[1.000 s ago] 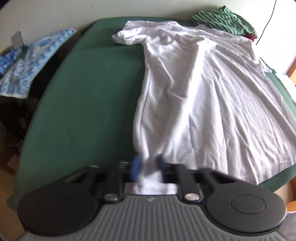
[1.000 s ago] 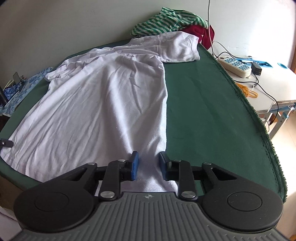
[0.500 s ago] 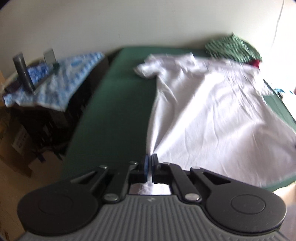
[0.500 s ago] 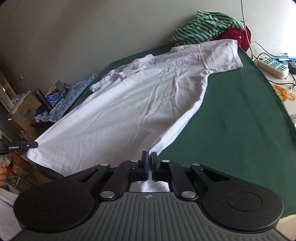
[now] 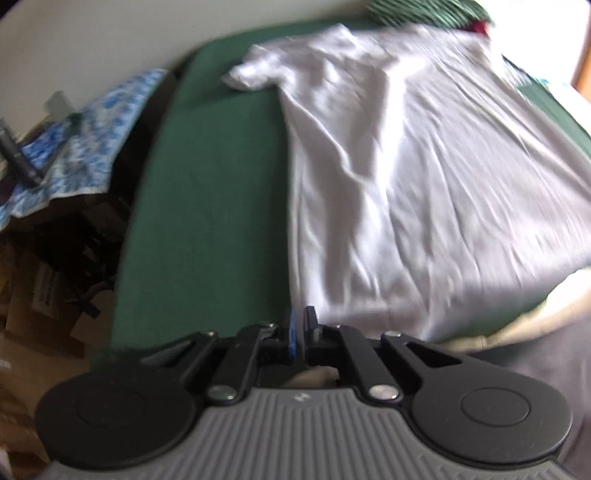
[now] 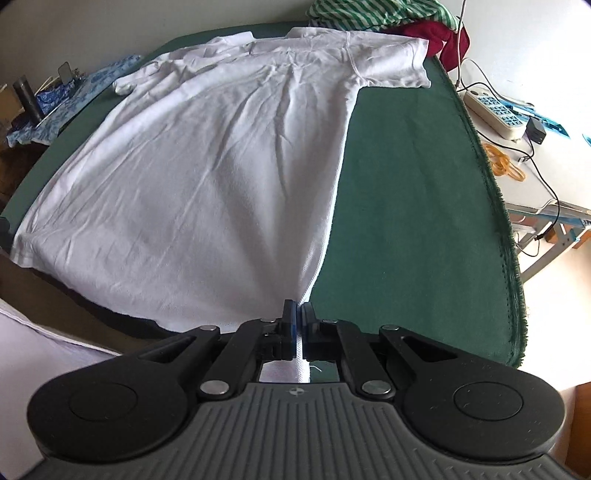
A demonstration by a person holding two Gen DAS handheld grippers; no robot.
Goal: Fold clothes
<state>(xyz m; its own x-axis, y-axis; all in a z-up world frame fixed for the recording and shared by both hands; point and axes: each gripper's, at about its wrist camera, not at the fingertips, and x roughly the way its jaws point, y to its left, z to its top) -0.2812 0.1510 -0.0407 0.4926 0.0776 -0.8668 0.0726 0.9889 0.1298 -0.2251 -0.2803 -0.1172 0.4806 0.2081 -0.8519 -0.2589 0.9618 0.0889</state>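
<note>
On the green table cover (image 6: 413, 206) a white T-shirt (image 6: 207, 177) lies spread flat, collar and sleeves toward the far wall, its hem at the near edge. The right gripper (image 6: 298, 325) is pinched tight on the hem corner at the shirt's right side seam, white cloth showing between its blue pads and behind them; its jaws have just been closing, with that cloth between them. The left gripper (image 5: 300, 334) is likewise closed to a sliver at the other bottom corner of the shirt (image 5: 413, 177); that view is smeared with blur, so the cloth appears to run into the pads, though the grip itself is hard to make out. Beyond the shirt, against the wall, sits a heap of green-striped clothing (image 6: 373, 14) with a dark red garment (image 6: 439, 37) beside it. To the right, off the cover, a white power strip (image 6: 495, 110) and black cables lie on a pale desk. To the left, a blue patterned cloth (image 5: 85, 133) drapes over clutter.
</note>
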